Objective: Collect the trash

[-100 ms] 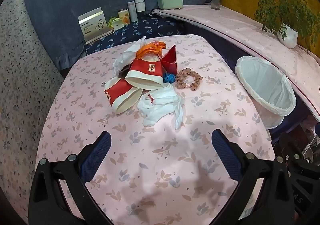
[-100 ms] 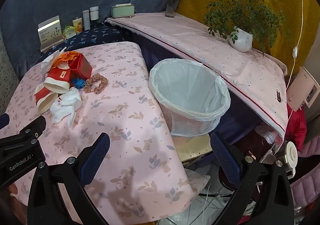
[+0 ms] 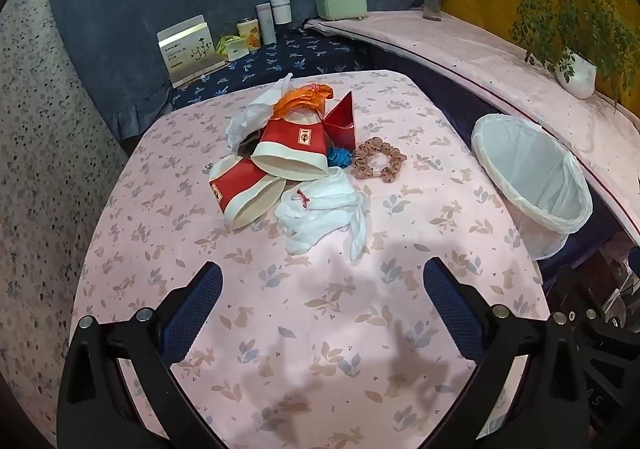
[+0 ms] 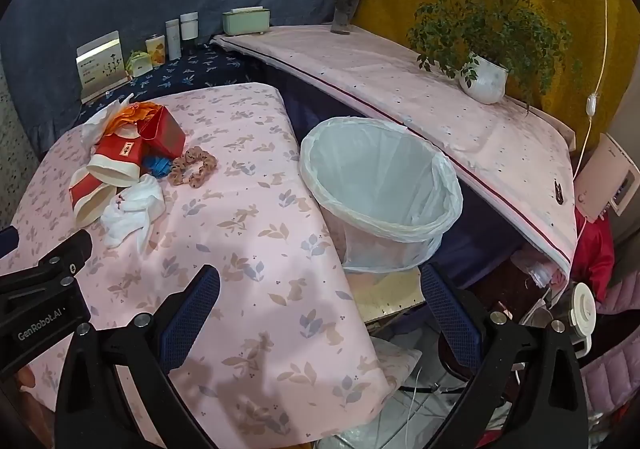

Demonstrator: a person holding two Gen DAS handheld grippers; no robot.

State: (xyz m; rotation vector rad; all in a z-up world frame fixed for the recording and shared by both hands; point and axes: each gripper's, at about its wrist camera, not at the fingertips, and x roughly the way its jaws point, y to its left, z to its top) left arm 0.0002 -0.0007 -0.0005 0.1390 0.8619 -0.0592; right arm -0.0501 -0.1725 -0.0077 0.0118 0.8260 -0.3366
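trash (image 3: 296, 161) is lying in a heap on the pink table (image 3: 320, 349), up ahead of the left gripper (image 3: 322, 297) and well apart from it. the left gripper is hanging over bare cloth with its jaws spread wide and nothing is sitting between them. the right gripper (image 4: 320, 301) is hanging over the table's edge, also spread wide and gripping nothing. the bin (image 4: 380, 185) is standing just beyond it, next to the table.

two red and white paper cups (image 3: 276, 165) are lying on their sides, one leaning on the other. a crumpled white rag (image 3: 324, 213) is touching them in front. a red paper box (image 3: 342, 125) is poking up behind them like a point. some crinkly orange wrap (image 3: 304, 97) and thin white plastic (image 3: 256, 113) are sitting at the back. a small blue scrap (image 3: 340, 157) is peeking out beside a brown frilly hair tie (image 3: 378, 165), which is making a ring. the bin is round and a thin white bag is lining it. the tablecloth is looking soft, with little leaves and bunnies on it.
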